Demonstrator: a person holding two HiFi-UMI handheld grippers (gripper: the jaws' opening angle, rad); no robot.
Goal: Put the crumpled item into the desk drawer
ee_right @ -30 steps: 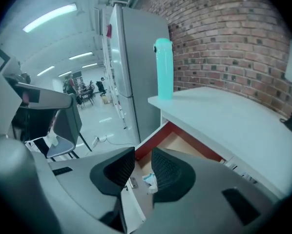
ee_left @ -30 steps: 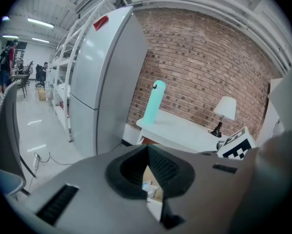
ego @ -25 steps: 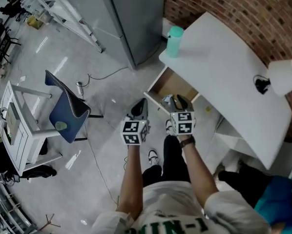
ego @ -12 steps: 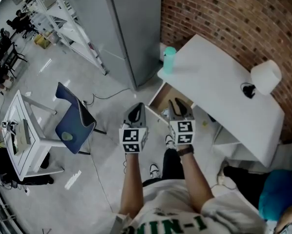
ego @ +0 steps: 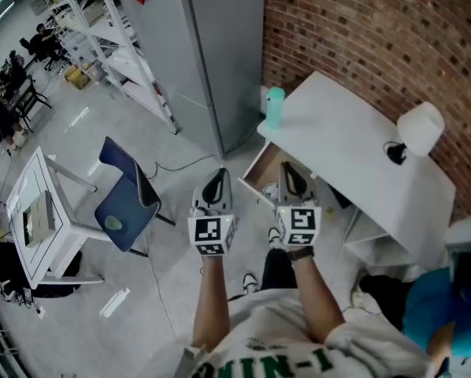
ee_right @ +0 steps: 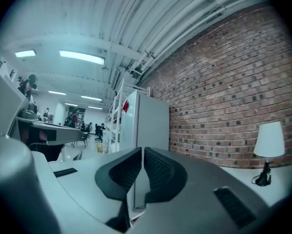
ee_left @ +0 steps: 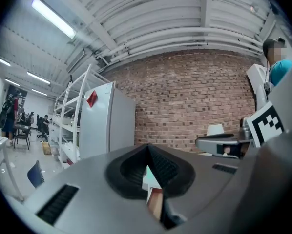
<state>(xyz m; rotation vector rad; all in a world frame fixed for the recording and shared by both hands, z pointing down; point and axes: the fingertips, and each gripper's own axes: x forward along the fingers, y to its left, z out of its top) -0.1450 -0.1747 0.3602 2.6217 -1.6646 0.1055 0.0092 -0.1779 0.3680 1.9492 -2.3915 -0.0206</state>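
The right gripper [ee_right: 142, 150] is hanging empty, its jaws just now closing to a thin slit, and the left gripper [ee_left: 147, 146] is pressing its jaws tip to tip on nothing. Both are hovering side by side before the open drawer [ego: 253, 172] under the white desk [ego: 354, 156]. The grippers are covering most of the drawer's inside, so where the crumpled item lies, how it looks and which way it points cannot be told.

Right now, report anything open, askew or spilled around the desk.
The drawer stands pulled out from under the white desk, open over the floor. The teal bottle stands upright right at the desk's corner, close to the edge, where a knock could tip it off. Nothing looks spilled or damaged.
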